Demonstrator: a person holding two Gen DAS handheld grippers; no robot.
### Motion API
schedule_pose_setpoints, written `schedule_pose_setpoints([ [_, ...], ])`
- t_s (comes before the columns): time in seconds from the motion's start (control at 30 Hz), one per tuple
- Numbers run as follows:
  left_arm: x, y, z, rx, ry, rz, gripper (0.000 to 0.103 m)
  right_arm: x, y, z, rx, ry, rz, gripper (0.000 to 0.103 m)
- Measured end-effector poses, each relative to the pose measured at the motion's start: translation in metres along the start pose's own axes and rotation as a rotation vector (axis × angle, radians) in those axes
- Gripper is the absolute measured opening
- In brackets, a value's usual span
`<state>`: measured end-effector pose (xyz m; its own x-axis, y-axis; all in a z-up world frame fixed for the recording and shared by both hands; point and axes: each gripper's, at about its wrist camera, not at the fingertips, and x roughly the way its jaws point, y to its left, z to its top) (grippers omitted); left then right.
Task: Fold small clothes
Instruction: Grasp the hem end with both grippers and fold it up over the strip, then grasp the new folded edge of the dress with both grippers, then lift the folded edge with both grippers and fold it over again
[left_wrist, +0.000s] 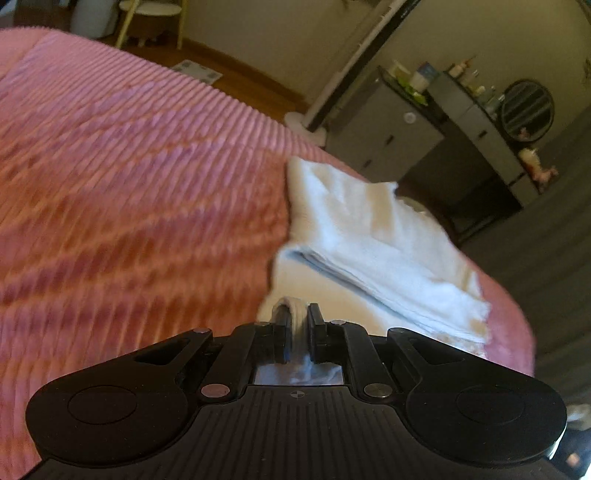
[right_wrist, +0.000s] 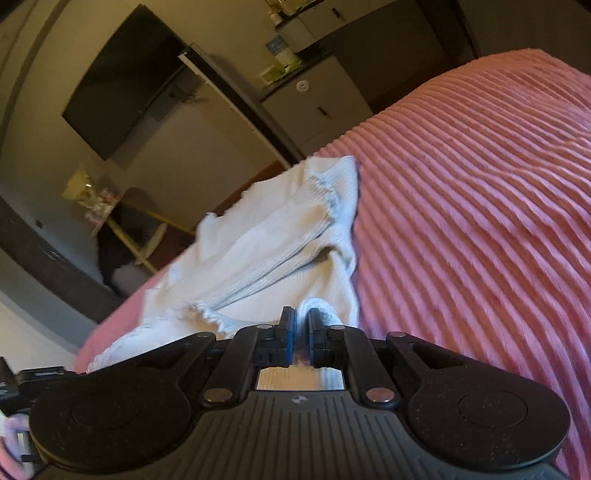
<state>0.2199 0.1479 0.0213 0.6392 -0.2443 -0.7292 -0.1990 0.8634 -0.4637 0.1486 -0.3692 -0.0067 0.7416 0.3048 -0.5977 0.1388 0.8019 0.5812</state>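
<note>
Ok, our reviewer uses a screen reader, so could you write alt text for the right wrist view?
The right gripper is shut on an edge of a white ribbed garment, which lies rumpled on a pink ribbed bedspread. Behind, blurred, are a dark wall screen and grey cabinets.

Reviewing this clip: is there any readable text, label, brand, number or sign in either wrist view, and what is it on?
None can be read.
Blue label on the white container on the cabinet: too blurred.
Bottles on the dresser: too small and blurred.
White garment and pink bedspread: no print visible.
Gripper bodies: only a small round crosshair mark, no letters.
</note>
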Motion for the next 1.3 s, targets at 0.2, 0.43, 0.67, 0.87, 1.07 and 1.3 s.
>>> schedule_pose_setpoints([
  [0.2,0.013,0.002,-0.011,0.172,-0.045,0.084,0.038,0.014,0.011,-0.009,-0.2,-0.055,-0.159,0.019],
  [0.43,0.017,0.014,-0.031,0.316,-0.034,0.011,0.057,0.011,0.022,-0.021,-0.426,-0.017,-0.099,0.054],
  [0.67,0.046,0.006,-0.029,0.307,-0.003,-0.014,0.056,0.038,0.024,-0.019,-0.444,0.0,-0.171,0.054],
  [0.87,0.06,-0.002,-0.02,0.29,-0.002,-0.016,0.04,0.055,0.018,-0.014,-0.382,0.021,-0.151,0.043],
  [1.07,0.057,-0.006,-0.021,0.33,-0.039,-0.009,0.014,0.051,0.019,-0.013,-0.377,-0.018,-0.15,0.006],
  [1.3,0.027,-0.012,-0.026,0.363,-0.157,-0.106,0.012,0.03,0.027,-0.017,-0.392,-0.104,-0.067,0.006],
])
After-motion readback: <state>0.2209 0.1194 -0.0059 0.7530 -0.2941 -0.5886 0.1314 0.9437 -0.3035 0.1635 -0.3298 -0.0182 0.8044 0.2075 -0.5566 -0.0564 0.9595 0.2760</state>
